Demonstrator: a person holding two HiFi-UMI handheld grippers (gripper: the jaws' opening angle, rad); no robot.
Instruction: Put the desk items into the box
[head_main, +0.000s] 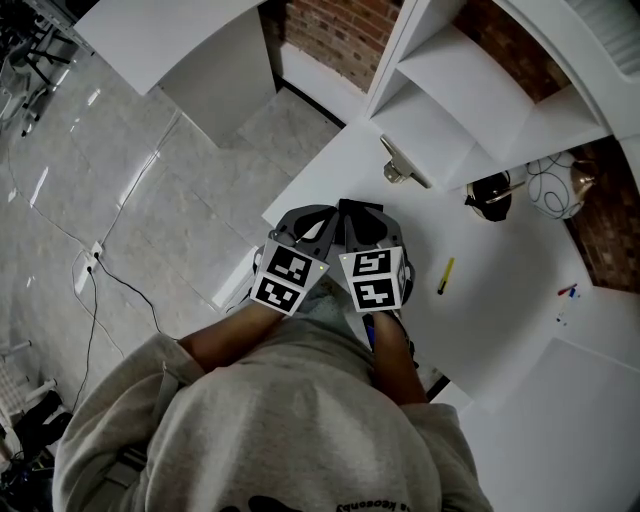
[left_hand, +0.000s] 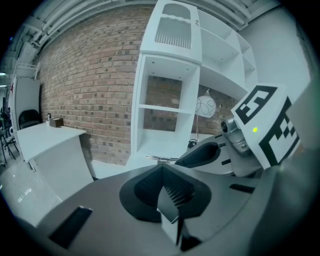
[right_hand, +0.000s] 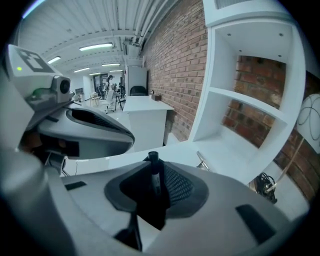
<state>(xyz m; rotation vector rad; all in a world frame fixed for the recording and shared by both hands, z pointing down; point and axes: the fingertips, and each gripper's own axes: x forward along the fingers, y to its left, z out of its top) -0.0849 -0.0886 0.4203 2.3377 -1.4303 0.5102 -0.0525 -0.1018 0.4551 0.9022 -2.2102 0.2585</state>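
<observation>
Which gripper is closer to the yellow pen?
Right. The right gripper is just left of the yellow pen; the left gripper is farther left, beyond it.

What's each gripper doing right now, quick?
Left gripper: closed, nothing in it.
Right gripper: closed on a black pen.

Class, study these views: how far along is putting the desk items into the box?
Done: nothing that shows; no box is in view. In hand: the right gripper grips a black marker between its fingers; the left gripper is shut and empty. Left: a yellow pen, a metal clip and small red and blue bits lie on the white desk.
</observation>
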